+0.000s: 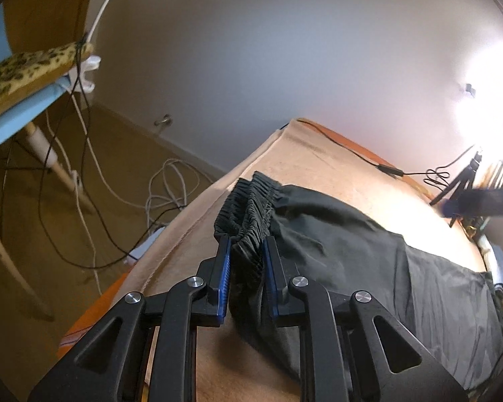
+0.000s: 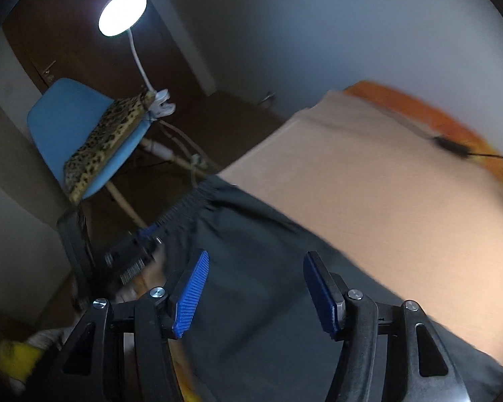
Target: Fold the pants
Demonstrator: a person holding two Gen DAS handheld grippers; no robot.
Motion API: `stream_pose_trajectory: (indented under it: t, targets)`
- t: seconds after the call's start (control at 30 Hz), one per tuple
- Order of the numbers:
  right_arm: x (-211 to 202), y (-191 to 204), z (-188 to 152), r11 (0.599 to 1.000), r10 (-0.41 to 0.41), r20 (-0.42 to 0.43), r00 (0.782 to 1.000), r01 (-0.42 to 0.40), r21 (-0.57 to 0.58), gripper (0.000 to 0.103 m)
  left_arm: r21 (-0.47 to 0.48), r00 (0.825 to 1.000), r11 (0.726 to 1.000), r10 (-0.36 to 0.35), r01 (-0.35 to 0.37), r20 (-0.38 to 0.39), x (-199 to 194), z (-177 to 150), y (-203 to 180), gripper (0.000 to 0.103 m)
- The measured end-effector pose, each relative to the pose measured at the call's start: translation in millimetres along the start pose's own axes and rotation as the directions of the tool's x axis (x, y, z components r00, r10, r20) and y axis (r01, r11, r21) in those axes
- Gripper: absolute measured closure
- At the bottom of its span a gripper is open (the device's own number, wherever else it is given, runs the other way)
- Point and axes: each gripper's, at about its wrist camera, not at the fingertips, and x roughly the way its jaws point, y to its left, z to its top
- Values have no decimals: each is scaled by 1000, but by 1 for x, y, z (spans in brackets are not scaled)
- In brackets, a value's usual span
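We work on a wide surface covered by a smooth beige sheet (image 1: 318, 164), with an orange edge showing at its far side. Across it lie the dark pants (image 1: 352, 251), thin and softly creased, running from the gathered waistband (image 1: 251, 207) at the left toward the right. Our left gripper (image 1: 246, 268) has its blue ribbed pads closed on the bunched elastic of the waistband, which puckers into tight ridges between them. Our right gripper (image 2: 255, 288) hangs over the pants fabric (image 2: 251, 251) with its fingers spread wide and nothing between them.

We judge that the step in hand is securing a second hold before folding. To do it well, we should bring the right gripper down onto an edge of the cloth, pinch through all layers, and keep the left hold firm so the slippery fabric does not slide or bunch.

Beyond the surface stand a blue chair (image 2: 60, 117) with a leopard-print cushion (image 2: 107, 134), a round lamp (image 2: 122, 11), and loose cables (image 1: 171, 184) on the floor.
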Motion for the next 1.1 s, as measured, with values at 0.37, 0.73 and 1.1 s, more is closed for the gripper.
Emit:
stream_pose_trajectory:
  t: [0.37,0.73,1.1]
  targets:
    - [121,58,60,997,59,-162,985,-49,65,40,104,999,994,-26,22,38,-9,-9,-18,87]
    - [196,76,70,997,-55,-347,936,71,35,37,152,999,988,-44,39,30,-8,-13,-28,87]
    - [212,107,63,970,-216,-349,912,160,-183,40,168,999,985,-32,27,25,-8,-14,-33,87]
